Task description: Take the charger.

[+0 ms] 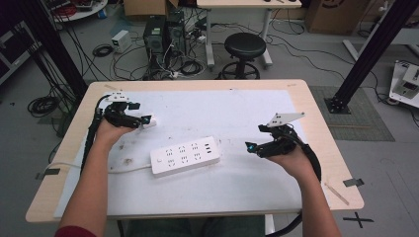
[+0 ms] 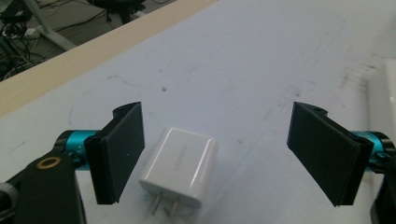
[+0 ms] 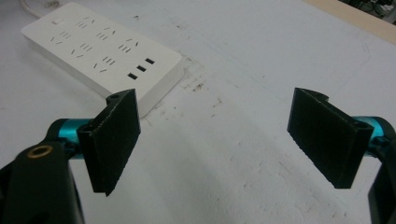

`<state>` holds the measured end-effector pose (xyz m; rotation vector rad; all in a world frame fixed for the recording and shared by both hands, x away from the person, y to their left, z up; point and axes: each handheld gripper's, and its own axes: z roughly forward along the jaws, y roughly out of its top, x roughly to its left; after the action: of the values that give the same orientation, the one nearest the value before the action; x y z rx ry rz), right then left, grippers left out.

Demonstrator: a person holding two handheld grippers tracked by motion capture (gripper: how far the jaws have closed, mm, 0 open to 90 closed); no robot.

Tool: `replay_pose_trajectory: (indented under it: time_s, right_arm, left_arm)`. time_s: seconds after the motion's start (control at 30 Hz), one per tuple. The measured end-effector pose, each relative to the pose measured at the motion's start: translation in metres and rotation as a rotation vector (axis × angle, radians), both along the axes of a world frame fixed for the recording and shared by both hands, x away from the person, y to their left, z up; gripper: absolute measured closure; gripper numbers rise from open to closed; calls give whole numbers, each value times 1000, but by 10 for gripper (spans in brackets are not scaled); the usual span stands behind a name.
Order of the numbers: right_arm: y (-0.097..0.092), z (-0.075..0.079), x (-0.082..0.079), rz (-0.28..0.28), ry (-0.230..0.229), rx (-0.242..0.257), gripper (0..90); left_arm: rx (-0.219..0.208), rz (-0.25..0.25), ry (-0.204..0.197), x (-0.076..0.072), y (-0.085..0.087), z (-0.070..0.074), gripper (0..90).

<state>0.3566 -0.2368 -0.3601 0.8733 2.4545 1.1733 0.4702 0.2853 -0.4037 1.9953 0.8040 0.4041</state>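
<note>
Your left gripper is spread wide; the charger lies between its fingers, hard against the left one. Closing off-centre may skid it. Your right gripper is spread, empty.

Glossy white plastic charger with metal prongs, smooth white plastic power strip, matt scuffed white mat on pale wood table, matt black gripper pads.
</note>
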Motion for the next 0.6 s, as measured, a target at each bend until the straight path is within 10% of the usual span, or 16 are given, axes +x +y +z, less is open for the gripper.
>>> replay_pose_trajectory:
  time_s: [0.13, 0.6]
  right_arm:
    - [3, -4, 0, -2, 13, -12, 175]
    - [5, -8, -2, -2, 28, -18, 175]
  left_arm:
    - [106, -38, 60, 24, -6, -5, 191]
    - [114, -59, 135, 35, -1, -32, 191]
